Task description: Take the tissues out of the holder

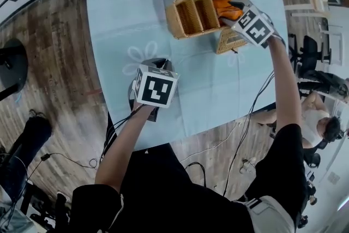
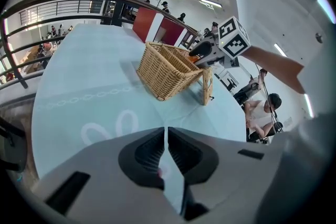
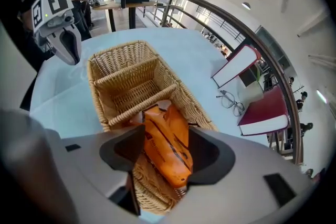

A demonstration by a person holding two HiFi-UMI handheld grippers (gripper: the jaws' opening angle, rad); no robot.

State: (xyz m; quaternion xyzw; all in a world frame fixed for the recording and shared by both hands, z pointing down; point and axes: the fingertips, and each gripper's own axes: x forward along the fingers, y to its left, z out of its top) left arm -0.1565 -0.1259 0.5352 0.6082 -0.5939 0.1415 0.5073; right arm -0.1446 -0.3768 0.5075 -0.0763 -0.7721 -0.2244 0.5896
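A wicker holder (image 1: 191, 15) with three compartments stands at the far side of the pale blue table (image 1: 131, 3). An orange tissue pack (image 1: 224, 8) sticks up out of its right-hand compartment. My right gripper (image 1: 230, 12) points steeply down over that compartment. In the right gripper view the orange tissue pack (image 3: 168, 144) lies between the wide-apart jaws of the right gripper (image 3: 167, 152), with the holder (image 3: 126, 76) beyond. My left gripper (image 1: 158, 64) hovers over the table's near left part, well apart from the holder. In the left gripper view the left gripper (image 2: 166, 152) is shut and empty.
A small wicker piece (image 1: 229, 41) leans on the table just in front of the holder's right end. Two dark red books (image 3: 265, 113) and a pair of glasses (image 3: 231, 99) lie beyond the holder. A person sits off the table's right edge (image 1: 322, 117).
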